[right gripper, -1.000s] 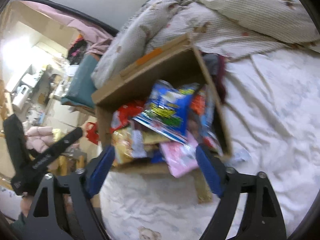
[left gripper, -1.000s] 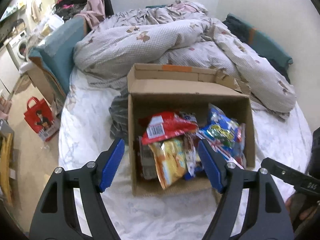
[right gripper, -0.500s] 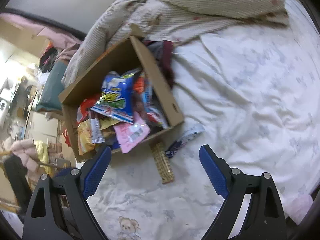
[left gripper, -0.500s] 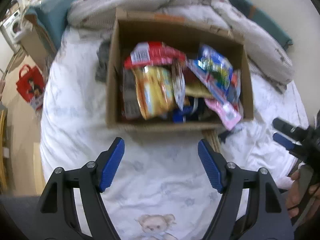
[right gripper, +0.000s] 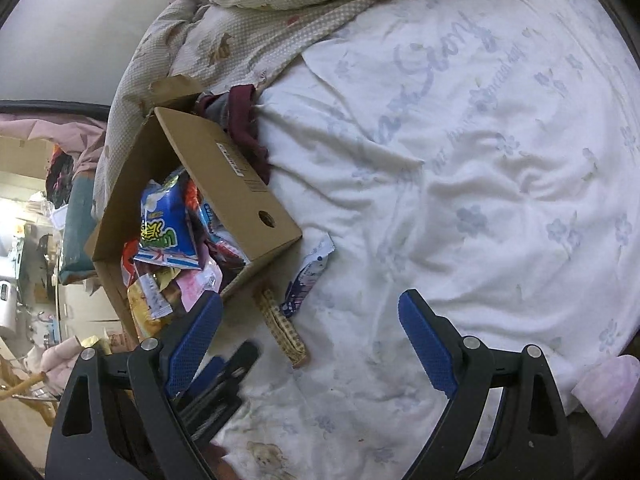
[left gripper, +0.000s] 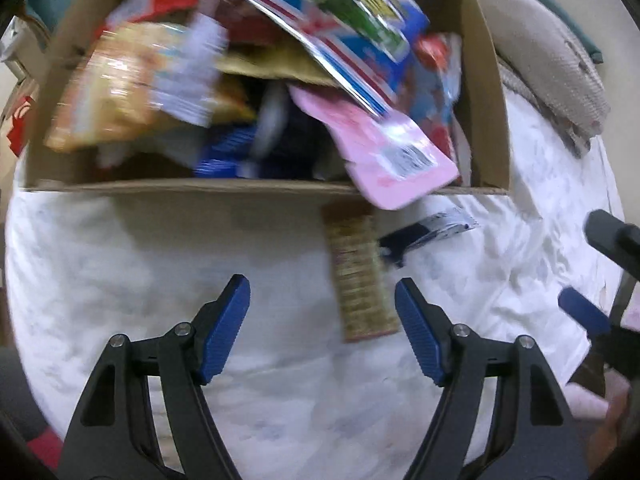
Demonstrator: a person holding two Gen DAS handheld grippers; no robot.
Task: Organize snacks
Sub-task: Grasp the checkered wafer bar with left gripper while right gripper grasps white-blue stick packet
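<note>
An open cardboard box (left gripper: 484, 80) (right gripper: 232, 176) full of snack bags lies on the white bed sheet. A blue bag (left gripper: 360, 12) (right gripper: 164, 220) sits on top, and a pink packet (left gripper: 384, 148) hangs over the near wall. On the sheet in front lie a long tan cracker pack (left gripper: 358, 276) (right gripper: 282, 328) and a dark blue-and-white wrapper (left gripper: 428, 232) (right gripper: 308, 276). My left gripper (left gripper: 322, 292) points down at the sheet. Its jaws are closing, the pack's near end lies between them beside the right finger, and the pads are off it. My right gripper (right gripper: 310, 298) stands open over bare sheet.
A rumpled checked duvet (right gripper: 256, 28) is heaped behind the box, with a maroon cloth (right gripper: 248, 128) against the box's far side. A wide stretch of wrinkled sheet (right gripper: 500, 184) spreads to the right. The bed's edge and floor clutter lie to the left.
My left gripper has dropped close to the sheet in front of the box, and its jaws have narrowed. The right gripper has rolled and drawn back, so the box now sits at its left.
</note>
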